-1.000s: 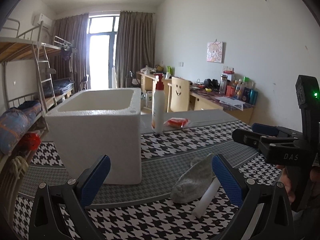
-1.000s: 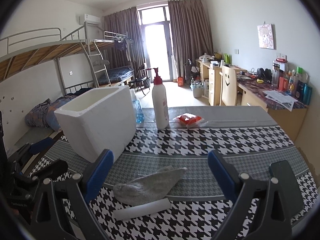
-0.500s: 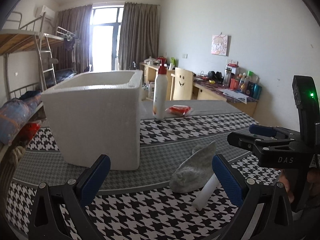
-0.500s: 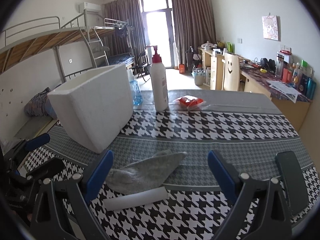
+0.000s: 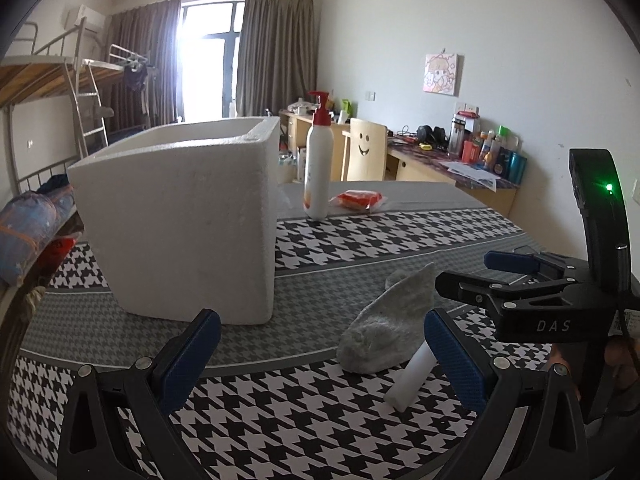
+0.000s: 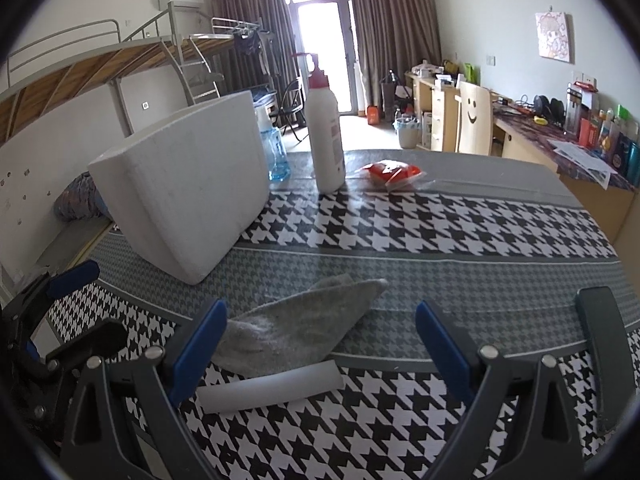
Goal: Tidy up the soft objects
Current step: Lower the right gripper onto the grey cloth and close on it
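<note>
A grey sock (image 5: 390, 320) (image 6: 304, 326) lies flat on the houndstooth tablecloth, with a white foam stick (image 5: 412, 376) (image 6: 272, 386) just in front of it. A white foam box (image 5: 184, 224) (image 6: 188, 196) stands open-topped to the left. My left gripper (image 5: 320, 356) is open and low over the cloth, the sock close to its right finger. My right gripper (image 6: 320, 344) is open too, with the sock and stick between its fingers, nearer the left one. Neither holds anything. The right gripper (image 5: 508, 276) also shows in the left wrist view.
A white pump bottle (image 5: 318, 168) (image 6: 326, 132) and an orange packet (image 5: 358, 200) (image 6: 392, 174) stand at the table's far side. A blue bottle (image 6: 276, 152) sits behind the box. Desks, a chair and bunk beds fill the room beyond.
Both grippers have dropped lower and moved closer to the table; the box, sock and stick loom larger. Both stay open and nothing on the table has shifted.
</note>
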The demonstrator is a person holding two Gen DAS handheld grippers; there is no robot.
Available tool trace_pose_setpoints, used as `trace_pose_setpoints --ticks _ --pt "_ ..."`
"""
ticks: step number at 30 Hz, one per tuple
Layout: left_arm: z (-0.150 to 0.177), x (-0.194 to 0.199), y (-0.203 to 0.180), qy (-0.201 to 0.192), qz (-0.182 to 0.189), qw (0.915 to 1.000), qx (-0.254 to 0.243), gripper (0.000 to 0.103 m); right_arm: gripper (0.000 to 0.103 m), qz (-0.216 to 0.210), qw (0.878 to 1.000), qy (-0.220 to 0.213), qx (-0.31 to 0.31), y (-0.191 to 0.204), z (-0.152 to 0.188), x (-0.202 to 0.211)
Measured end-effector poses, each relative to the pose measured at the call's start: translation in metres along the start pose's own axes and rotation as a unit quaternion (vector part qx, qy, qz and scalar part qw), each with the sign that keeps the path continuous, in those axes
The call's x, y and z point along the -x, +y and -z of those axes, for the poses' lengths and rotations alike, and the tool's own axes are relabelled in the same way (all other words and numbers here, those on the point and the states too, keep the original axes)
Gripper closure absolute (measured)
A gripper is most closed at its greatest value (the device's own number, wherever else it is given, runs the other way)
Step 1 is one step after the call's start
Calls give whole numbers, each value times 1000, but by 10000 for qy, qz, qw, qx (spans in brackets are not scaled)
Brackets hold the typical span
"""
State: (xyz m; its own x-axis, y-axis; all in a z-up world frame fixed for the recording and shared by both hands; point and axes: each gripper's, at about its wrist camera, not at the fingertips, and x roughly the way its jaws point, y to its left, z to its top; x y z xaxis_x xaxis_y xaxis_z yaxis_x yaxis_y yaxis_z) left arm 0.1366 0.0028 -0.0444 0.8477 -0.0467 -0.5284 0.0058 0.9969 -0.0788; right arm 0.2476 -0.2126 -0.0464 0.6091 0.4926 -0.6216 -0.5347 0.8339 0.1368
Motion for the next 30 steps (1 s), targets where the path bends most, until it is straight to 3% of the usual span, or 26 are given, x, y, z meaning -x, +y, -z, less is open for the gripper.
trace_pose_setpoints --ticks 12,30 --pt "4 -18 5 328 13 9994 62 1 17 -142 9989 439 -3 0 2 -29" --pt "5 -31 1 518 113 9986 -8 1 54 -181 9953 947 -6 4 10 -54"
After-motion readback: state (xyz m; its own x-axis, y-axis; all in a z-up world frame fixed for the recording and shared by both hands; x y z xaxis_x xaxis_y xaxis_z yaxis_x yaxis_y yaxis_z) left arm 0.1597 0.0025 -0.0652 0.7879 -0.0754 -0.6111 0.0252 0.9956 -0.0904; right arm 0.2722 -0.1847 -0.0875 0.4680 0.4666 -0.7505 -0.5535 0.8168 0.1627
